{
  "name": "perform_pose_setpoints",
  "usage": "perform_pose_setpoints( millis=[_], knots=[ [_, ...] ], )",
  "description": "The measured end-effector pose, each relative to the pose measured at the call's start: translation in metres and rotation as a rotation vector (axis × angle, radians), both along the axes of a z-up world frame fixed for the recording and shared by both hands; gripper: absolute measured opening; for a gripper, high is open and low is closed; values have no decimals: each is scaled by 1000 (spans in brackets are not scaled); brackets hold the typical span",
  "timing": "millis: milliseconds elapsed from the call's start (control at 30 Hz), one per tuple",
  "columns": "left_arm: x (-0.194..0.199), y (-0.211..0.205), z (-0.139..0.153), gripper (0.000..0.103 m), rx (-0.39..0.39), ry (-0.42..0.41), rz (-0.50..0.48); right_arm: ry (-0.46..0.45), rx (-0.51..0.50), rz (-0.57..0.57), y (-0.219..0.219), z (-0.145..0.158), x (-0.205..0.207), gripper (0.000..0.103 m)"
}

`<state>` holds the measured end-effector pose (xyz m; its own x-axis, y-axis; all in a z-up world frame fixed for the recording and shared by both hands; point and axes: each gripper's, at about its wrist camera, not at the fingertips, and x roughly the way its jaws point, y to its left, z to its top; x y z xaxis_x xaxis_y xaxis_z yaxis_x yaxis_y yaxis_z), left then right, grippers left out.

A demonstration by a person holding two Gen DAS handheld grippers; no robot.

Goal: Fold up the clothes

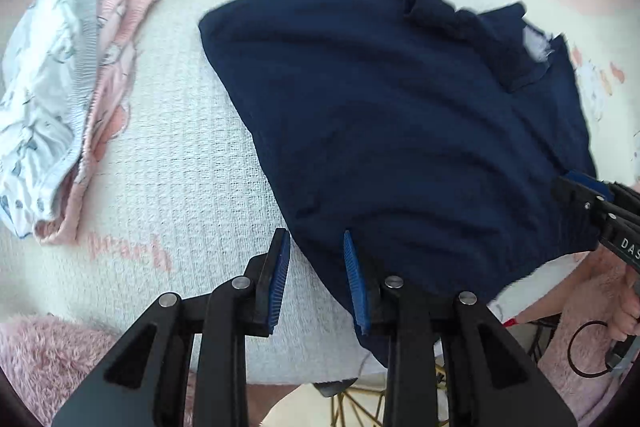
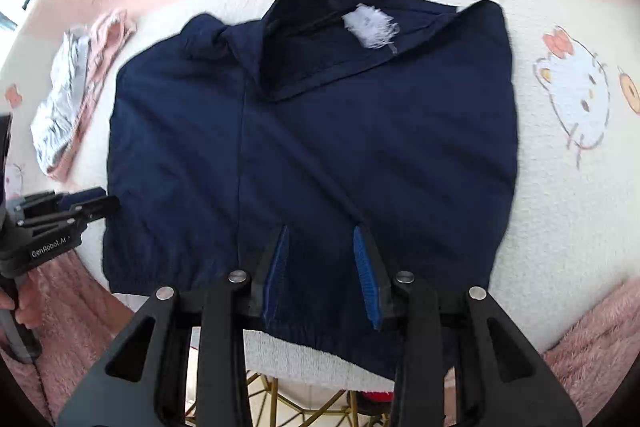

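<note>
Far left: a crumpled pink-and-white printed garment lies apart on the white waffle-weave blanket.

Centre: the dark navy thin woven jacket is spread flat on the blanket, collar and white label at the far end, elastic hem at the near edge.

Left gripper: jaws parted, astride the jacket's side edge, not pressing it.

Right gripper: jaws parted above the hem, gripping nothing.

Judgement: the fabric looks light, limp and somewhat slick, so it will sag and slide. The best hold would be the gathered hem corners or a seam.
</note>
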<state>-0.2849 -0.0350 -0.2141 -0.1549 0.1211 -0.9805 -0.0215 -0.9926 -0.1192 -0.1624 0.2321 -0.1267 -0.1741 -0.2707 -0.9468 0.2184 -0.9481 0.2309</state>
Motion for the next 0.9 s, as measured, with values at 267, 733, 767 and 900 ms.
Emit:
perform_pose_setpoints(
  millis=[267,733,767,900],
  knots=[
    [10,23,-21,30,-102,-86,-103,28,1,-22,22,15,6,34],
    [-54,13,5,30,64,94,-43,56,-47,47,35,63,-18,44],
    [-60,13,2,30,61,81,-41,43,-46,72,30,58,-22,44],
    [-91,13,-17,30,83,38,-58,-17,-53,149,-4,32,-40,44]
  ],
)
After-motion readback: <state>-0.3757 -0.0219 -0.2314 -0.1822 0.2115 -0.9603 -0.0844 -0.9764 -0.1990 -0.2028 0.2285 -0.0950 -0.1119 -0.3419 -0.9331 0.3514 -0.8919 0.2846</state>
